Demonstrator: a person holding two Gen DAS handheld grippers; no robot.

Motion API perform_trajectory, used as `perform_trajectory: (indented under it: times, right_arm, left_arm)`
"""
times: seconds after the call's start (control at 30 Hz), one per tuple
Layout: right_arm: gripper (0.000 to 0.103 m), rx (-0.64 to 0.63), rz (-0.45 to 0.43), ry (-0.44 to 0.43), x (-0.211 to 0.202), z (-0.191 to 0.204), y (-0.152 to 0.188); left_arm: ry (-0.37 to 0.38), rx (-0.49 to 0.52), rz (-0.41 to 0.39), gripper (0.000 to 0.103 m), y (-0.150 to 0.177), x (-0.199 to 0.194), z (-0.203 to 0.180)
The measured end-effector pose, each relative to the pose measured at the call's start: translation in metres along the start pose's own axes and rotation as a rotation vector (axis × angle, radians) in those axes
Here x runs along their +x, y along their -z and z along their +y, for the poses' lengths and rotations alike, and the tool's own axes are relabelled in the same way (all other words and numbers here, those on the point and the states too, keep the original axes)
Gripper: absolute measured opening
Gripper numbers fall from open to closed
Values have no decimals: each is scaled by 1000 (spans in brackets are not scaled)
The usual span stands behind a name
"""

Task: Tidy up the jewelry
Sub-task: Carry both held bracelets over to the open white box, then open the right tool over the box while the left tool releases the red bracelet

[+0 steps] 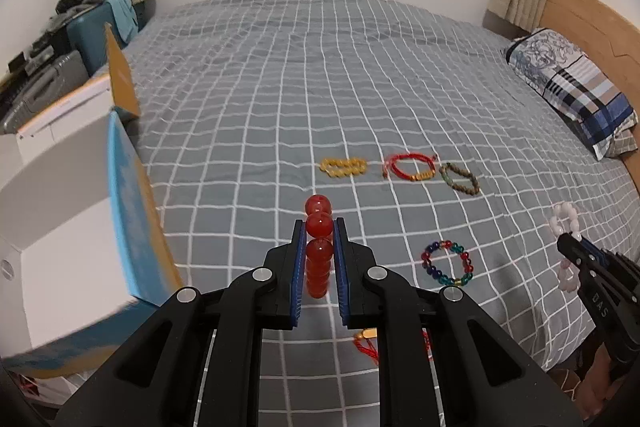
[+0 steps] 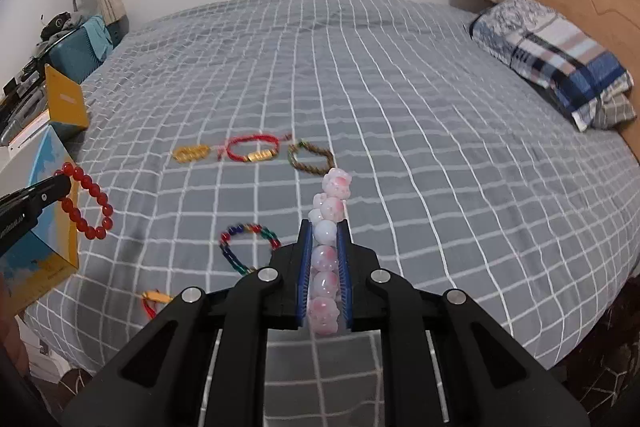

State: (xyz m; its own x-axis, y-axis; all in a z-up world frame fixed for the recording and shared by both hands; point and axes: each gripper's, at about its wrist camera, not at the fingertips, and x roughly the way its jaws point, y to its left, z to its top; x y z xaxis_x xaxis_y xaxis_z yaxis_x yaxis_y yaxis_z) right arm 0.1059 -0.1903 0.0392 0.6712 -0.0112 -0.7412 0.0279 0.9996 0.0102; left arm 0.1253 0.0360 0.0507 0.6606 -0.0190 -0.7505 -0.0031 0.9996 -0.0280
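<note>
Two grippers up off the bed [image 1: 360, 75], and both of mine are loaded. Biggest thing in sight is that grey checked bedspread stretching away to the white wall, with a blue plaid pillow [image 1: 576, 87] by the wooden headboard on the right. On the left edge sits a white and blue box [image 1: 80, 227], its yellow flap standing up behind it.

My left gripper [image 1: 319, 239] has its blue pads squeezed narrow on the red bead bracelet [image 1: 319, 247], which stands edge-on between them, two beads poking out past the tips. From the other camera that same loop hangs clear of the bedspread, in front of the box.

My right gripper [image 2: 325, 239] is pinched just as tight on the pink and white bead bracelet [image 2: 326, 267], beads stacked along the pads and a few more sticking out beyond the tips.

Down on the cover, a multicoloured bead bracelet [image 1: 448, 265] lies flat between my two grippers. Farther out there's a row of three: a yellow bead bracelet [image 1: 344, 167], then a red cord bracelet [image 1: 408, 167] with gold beads, then a dark brown bead bracelet [image 1: 460, 179] just beside it. Tucked under my left gripper, a bit of red cord [image 1: 366, 345] peeks out, mostly hidden.
</note>
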Motion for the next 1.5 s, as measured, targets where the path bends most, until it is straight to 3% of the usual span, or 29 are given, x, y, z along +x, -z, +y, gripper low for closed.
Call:
perform_trajectory:
  times: [0.23,0.53,0.93,1.23,1.5]
  right_arm:
    - [12,-46,-34,-27,-9,38,-33]
    - [12,-149,-92,-102,-33,127,-74]
    - [12,-327,-116,-262,-52,275,-71]
    - [12,-440,14,-429,-34,375,-36]
    - [12,-473,178,-453,3,423,-4]
  left_arm:
    - [-30,-19,-42,13,-19,-26,22]
    - [-85,-85,-85,13,-35,-60,76]
    - [-220,-209,-89,13,-17,-95,179]
    - [-340,-336,14,13,31,-91,270]
    - [-353,-428,140,13,77,-63,327]
